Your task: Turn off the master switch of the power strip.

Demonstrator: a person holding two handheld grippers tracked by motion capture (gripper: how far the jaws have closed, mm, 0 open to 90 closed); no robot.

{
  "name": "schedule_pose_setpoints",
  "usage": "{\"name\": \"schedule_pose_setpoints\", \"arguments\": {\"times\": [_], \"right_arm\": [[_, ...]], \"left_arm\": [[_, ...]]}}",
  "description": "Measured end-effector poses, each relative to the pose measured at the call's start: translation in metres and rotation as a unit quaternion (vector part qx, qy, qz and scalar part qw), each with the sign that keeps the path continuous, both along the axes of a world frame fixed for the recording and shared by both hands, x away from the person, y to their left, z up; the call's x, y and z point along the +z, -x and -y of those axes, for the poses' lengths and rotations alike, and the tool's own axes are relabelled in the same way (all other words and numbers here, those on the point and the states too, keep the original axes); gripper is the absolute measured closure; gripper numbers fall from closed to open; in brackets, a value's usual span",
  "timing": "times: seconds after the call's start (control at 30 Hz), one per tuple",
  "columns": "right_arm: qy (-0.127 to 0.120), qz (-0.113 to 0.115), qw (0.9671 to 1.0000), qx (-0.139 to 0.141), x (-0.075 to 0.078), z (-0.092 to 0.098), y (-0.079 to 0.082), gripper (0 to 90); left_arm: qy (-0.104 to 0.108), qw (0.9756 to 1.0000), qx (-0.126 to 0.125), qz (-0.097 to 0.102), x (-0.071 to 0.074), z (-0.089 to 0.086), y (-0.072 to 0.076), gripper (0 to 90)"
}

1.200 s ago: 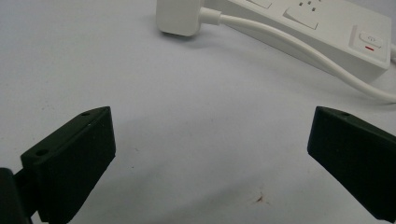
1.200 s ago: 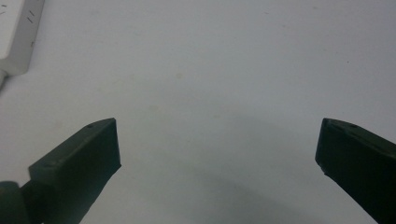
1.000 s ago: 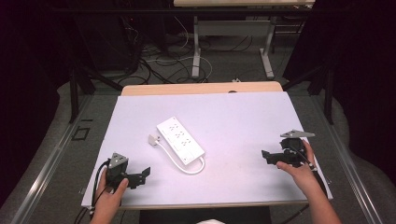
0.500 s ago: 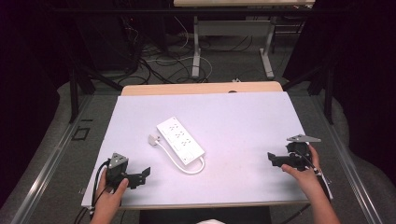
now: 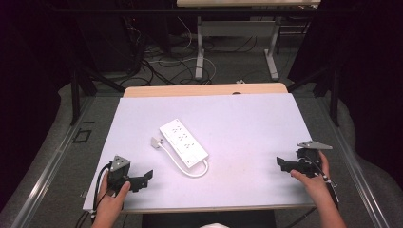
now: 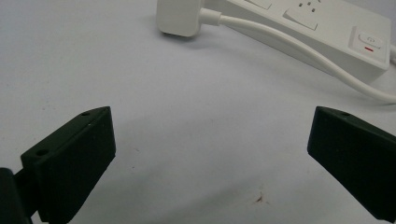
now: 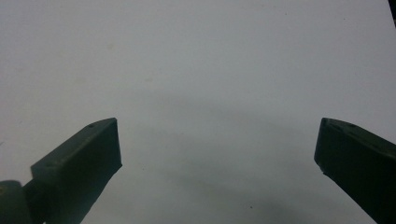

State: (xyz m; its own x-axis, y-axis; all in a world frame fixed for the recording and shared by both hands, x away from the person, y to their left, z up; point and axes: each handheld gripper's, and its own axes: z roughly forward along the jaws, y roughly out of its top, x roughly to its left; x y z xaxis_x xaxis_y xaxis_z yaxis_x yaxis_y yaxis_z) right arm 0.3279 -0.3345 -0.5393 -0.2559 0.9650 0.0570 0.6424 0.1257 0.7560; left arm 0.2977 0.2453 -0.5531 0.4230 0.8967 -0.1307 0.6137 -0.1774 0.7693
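A white power strip (image 5: 183,142) lies at an angle near the middle of the white table (image 5: 247,123), its white cord (image 5: 183,166) looping to a white plug (image 5: 156,141) beside it. In the left gripper view the plug (image 6: 183,18) and the strip's switch end (image 6: 359,44) sit just beyond the jaws. My left gripper (image 5: 142,178) rests at the front left of the table, open and holding nothing. At the front right, my right gripper (image 5: 285,165) is open too, with bare tabletop (image 7: 210,84) between its jaws.
A wooden strip (image 5: 204,89) runs along the table's far edge. Beyond it on the floor stand metal desk legs (image 5: 199,47) among loose cables. Dark frame posts (image 5: 76,90) flank the table on both sides.
My right gripper has drifted a little toward the table's front right corner. The left gripper, the power strip and the plug have stayed where they were.
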Motion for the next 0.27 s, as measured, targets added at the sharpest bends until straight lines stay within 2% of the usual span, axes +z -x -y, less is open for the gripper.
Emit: {"name": "schedule_pose_setpoints", "arguments": {"times": [0.27], "right_arm": [[0.000,0.005,1.0000,-0.001,-0.0012,0.0017,0.0011,0.1]], "left_arm": [[0.001,1.0000,-0.001,-0.002,0.0001,0.0002,-0.0002,1.1]]}}
